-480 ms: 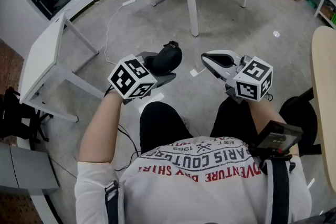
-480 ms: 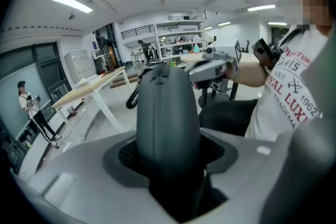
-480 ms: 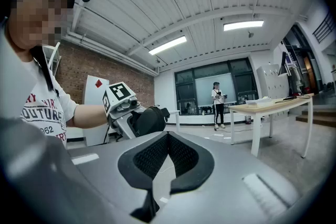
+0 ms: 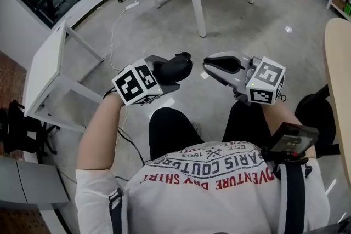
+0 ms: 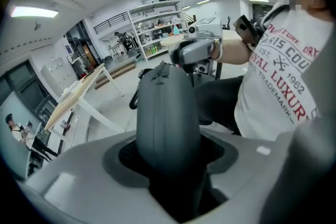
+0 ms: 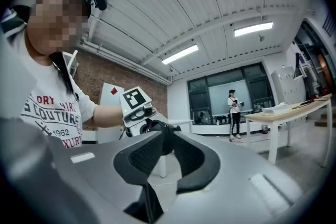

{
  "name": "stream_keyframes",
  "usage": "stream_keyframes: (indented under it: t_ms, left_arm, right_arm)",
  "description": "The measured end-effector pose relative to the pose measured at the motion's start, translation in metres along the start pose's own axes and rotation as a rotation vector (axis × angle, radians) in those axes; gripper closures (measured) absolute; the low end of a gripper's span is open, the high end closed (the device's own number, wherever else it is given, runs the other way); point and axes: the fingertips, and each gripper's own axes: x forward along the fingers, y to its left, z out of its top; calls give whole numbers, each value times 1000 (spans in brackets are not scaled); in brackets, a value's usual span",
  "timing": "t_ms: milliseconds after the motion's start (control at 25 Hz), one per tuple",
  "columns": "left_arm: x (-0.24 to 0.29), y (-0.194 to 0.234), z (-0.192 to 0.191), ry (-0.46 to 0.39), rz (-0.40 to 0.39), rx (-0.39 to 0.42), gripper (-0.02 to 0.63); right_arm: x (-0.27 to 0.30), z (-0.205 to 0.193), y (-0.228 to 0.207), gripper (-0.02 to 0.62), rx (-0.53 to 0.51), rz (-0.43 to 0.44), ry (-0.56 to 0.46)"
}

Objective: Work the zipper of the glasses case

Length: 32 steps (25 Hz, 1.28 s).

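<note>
Over the lap of the seated person (image 4: 208, 172), I count two grippers and one glasses case. My left gripper (image 4: 163, 75) is clamped on the lower part of the dark glasses case (image 5: 167, 123). The case's long axis runs straight out along the jaws, and its free end points across at the right gripper (image 4: 209, 67). That gripper faces the case tip, near it but apart, with its jaws narrowly parted and nothing between them. One other person (image 6: 232, 113) stands far across the floor (image 4: 241, 19). I cannot make out the zipper pull.
</note>
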Motion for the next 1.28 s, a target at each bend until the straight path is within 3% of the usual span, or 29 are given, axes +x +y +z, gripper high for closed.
stream_keyframes:
  t_ms: [40, 80, 400, 720, 800, 1280]
  left_arm:
    - [0, -2, 2, 1, -10, 12, 347]
    - [0, -5, 3, 2, -19, 23, 347]
    - [4, -21, 19, -42, -54, 77, 347]
    - [7, -27, 22, -53, -75, 85, 347]
    - [7, -28, 20, -49, -77, 91, 347]
    - [9, -34, 20, -76, -125, 86, 347]
  right_arm:
    - [1, 2, 6, 498, 3, 30, -15]
    - [2, 4, 11, 485, 2, 57, -28]
    - [6, 5, 25, 472, -18, 101, -47]
    - [3, 4, 23, 522, -26, 97, -50]
    - [2, 3, 23, 563, -28, 96, -48]
    - [1, 2, 25, 572, -48, 130, -18]
